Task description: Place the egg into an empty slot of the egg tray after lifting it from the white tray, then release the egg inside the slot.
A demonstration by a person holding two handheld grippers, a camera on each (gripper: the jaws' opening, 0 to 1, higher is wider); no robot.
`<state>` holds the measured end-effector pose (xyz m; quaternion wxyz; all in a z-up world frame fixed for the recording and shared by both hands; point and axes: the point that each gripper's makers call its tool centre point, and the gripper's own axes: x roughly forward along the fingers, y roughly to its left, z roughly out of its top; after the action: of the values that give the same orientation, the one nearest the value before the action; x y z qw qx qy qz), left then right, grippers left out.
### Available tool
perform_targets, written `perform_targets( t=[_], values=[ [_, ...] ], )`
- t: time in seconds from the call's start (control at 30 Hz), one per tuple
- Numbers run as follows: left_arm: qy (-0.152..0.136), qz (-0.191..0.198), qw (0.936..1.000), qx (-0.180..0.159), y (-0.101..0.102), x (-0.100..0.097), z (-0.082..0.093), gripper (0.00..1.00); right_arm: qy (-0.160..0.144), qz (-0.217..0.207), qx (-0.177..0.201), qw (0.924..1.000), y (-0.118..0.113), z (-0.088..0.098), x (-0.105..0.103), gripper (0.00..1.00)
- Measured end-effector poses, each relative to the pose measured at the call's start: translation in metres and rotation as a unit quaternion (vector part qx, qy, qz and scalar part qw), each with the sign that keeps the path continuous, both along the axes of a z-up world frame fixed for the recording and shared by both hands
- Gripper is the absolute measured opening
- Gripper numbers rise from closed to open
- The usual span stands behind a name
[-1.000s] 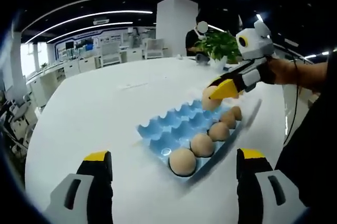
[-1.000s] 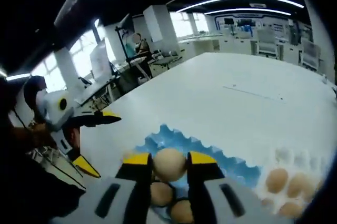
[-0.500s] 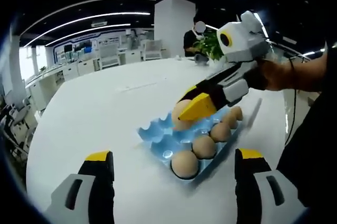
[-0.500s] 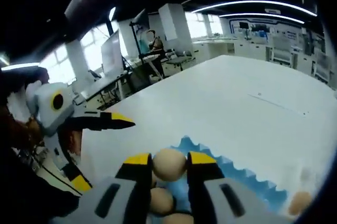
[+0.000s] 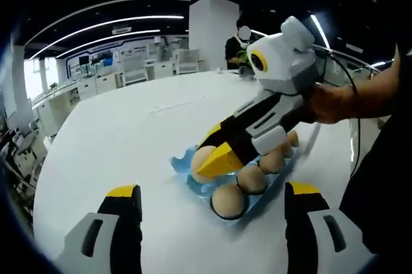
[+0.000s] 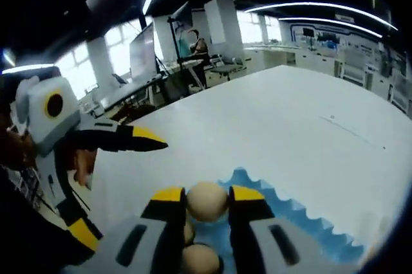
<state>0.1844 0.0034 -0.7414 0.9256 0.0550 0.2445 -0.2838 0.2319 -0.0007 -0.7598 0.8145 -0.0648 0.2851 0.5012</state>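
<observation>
The right gripper (image 6: 206, 203) pinches a pale brown egg (image 6: 206, 200) between its yellow-tipped jaws, just above the near end of the blue moulded egg tray (image 6: 290, 222) on the white table (image 6: 270, 126). Three more brown eggs (image 5: 251, 179) sit in the tray. The left gripper (image 5: 209, 200) hangs wide open, holding nothing, near the tray

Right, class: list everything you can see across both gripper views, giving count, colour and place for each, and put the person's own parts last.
Held egg: one, tan, between the right gripper's jaws, over the tray.
Eggs in tray: at least four, tan, in one row.
Egg tray: one, blue, on the table.
Table: one, white.
Potted plant: one, green, at the table's far end.
Right gripper: yellow-tipped, shut on the egg.
Left gripper: yellow-tipped, open, empty.
Hand: one, holding the right gripper.
</observation>
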Motion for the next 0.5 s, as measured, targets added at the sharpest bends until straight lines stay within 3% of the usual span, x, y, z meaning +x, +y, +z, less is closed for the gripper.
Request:
perform_targets(
  t=[0.5],
  values=[
    [0.0,-0.007,1.0,0.003,-0.005,0.0,0.005,0.89,-0.014,0.015,-0.037,0.9991,0.001,-0.02,-0.001,0.26]
  ],
)
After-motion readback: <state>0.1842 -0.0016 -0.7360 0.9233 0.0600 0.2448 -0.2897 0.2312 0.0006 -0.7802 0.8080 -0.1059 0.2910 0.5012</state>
